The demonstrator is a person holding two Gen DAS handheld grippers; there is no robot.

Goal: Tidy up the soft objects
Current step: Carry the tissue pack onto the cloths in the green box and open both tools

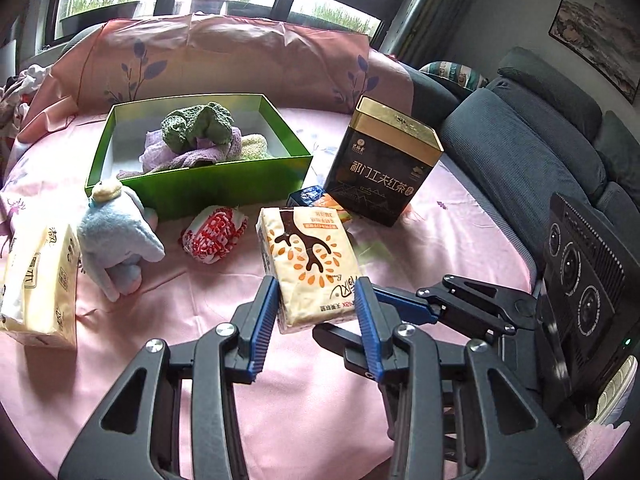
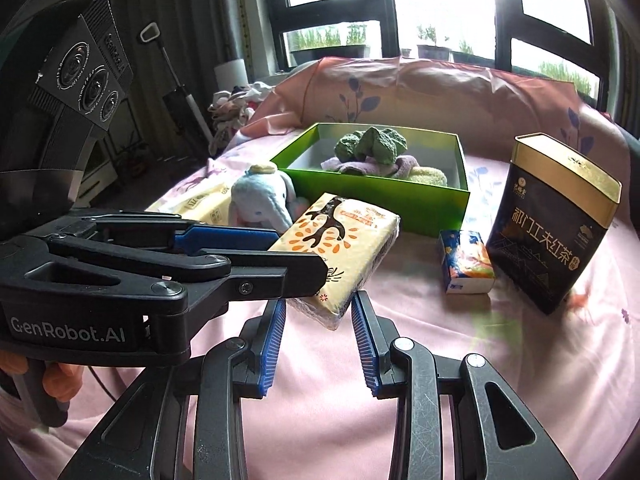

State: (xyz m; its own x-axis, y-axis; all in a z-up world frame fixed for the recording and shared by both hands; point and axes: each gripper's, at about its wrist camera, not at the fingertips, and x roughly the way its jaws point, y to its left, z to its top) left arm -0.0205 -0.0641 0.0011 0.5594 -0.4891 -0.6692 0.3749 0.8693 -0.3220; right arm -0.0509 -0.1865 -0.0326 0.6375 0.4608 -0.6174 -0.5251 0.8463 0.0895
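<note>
Left wrist view showed the left gripper (image 1: 318, 300) clenched on a cream tissue pack (image 1: 310, 264), held just above the pink bedsheet (image 1: 320, 400), near the black tea tin (image 1: 384, 164) and in front of the green box (image 1: 200, 188) of cloths. In the right wrist view the right gripper (image 2: 318, 312) stood released, its fingers spread just below that pack (image 2: 340, 252).

Cream tissue pack (image 1: 310, 268) with brown tree print, clamped at near end between left fingers (image 1: 266, 312), tilted off the sheet. Blue plush elephant (image 1: 120, 236) left of those fingers, lying on its side. Red-and-white crumpled packet (image 1: 214, 234) ahead-left, beside elephant. Green box (image 1: 192, 192) far ahead, open, holding green, lilac and yellow cloths (image 1: 200, 136).
</note>
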